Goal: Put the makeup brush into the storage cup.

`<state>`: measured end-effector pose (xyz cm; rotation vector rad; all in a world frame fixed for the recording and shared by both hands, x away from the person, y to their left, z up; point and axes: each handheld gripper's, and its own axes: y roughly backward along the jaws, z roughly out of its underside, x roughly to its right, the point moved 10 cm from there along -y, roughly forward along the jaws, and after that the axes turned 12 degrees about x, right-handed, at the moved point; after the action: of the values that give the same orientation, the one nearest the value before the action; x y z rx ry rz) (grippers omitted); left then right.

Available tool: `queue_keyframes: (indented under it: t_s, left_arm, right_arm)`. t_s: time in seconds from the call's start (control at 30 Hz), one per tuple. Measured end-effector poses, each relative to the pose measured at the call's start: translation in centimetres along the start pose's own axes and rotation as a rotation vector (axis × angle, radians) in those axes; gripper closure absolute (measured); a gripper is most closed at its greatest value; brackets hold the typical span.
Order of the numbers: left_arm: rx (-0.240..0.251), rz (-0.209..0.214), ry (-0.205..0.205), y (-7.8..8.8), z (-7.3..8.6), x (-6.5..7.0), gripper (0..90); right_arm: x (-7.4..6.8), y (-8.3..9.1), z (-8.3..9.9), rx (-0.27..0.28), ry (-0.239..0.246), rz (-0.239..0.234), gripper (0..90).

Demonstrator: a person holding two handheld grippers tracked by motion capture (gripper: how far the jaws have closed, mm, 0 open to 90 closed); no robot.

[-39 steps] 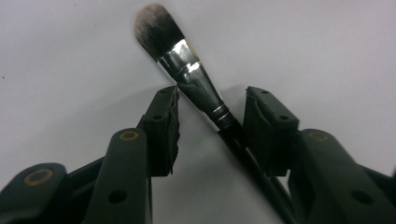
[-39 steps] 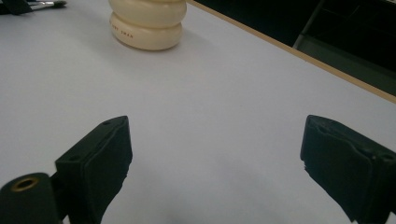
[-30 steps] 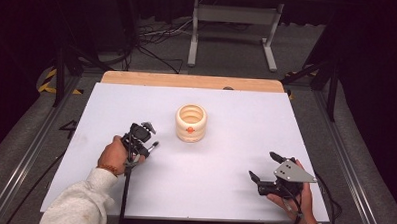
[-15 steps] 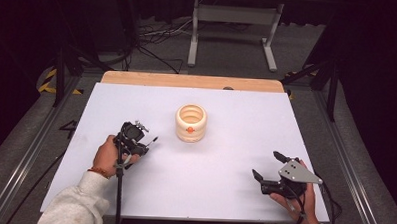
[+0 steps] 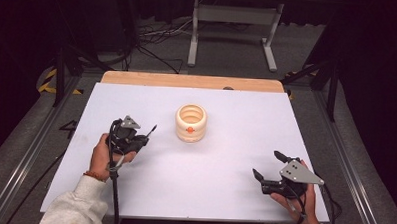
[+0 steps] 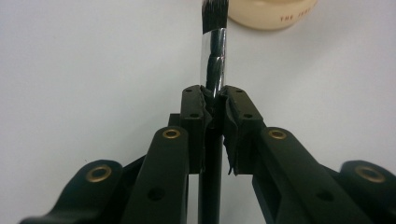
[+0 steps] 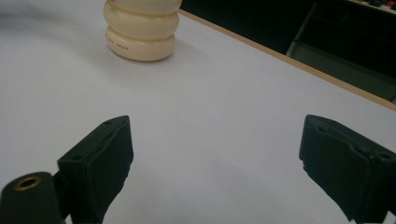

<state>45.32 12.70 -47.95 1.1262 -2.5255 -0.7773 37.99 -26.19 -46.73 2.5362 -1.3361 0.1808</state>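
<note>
My left gripper (image 5: 141, 138) is shut on a thin black brush (image 5: 151, 130), whose tip points toward a cream ribbed cup (image 5: 190, 122) standing mid-table. In the left gripper view the pads (image 6: 195, 105) pinch the brush (image 6: 215, 46) just below its silver ferrule, and the black bristles reach up near the cup (image 6: 275, 11). My right gripper (image 5: 268, 164) rests at the table's front right, open, nothing between its jaws. From the right gripper view (image 7: 215, 154) the cup (image 7: 141, 28) stands far off at the upper left.
The white tabletop (image 5: 224, 188) has a wooden strip (image 5: 187, 81) along its far edge. Beyond it are a dark floor with cables (image 5: 149, 40) and a metal stand (image 5: 234, 23). A cable trails from the left gripper over the front edge.
My left hand has drifted a little to the left, away from the cup, with the brush still clamped. The right hand has stayed where it was.
</note>
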Motion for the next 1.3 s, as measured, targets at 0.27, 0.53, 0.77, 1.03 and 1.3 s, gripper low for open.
queue_keyframes:
  t_s: [0.27,0.53,0.77,1.03,1.3]
  left_arm:
    - [0.146,-0.022,-0.014,0.8,-1.8,-0.5,79.4]
    - [0.272,-0.001,-0.002,1.4,-3.4,-0.5,79.4]
    - [0.392,0.026,-0.012,1.8,-5.4,-0.1,79.4]
    - [0.503,0.071,-0.005,2.3,-7.4,0.6,79.4]
    - [0.593,0.113,-0.026,2.7,-10.2,1.4,79.4]
  right_arm:
    - [0.1,-0.1,0.0,0.001,-0.004,-0.004,10.4]
    - [0.0,-0.2,0.1,-0.004,0.001,-0.005,10.4]
    - [0.2,-0.1,0.1,0.008,-0.006,-0.002,10.1]
    - [0.0,-0.2,0.1,0.01,-0.012,-0.013,9.7]
    - [0.1,-0.2,0.2,0.008,-0.022,-0.012,9.8]
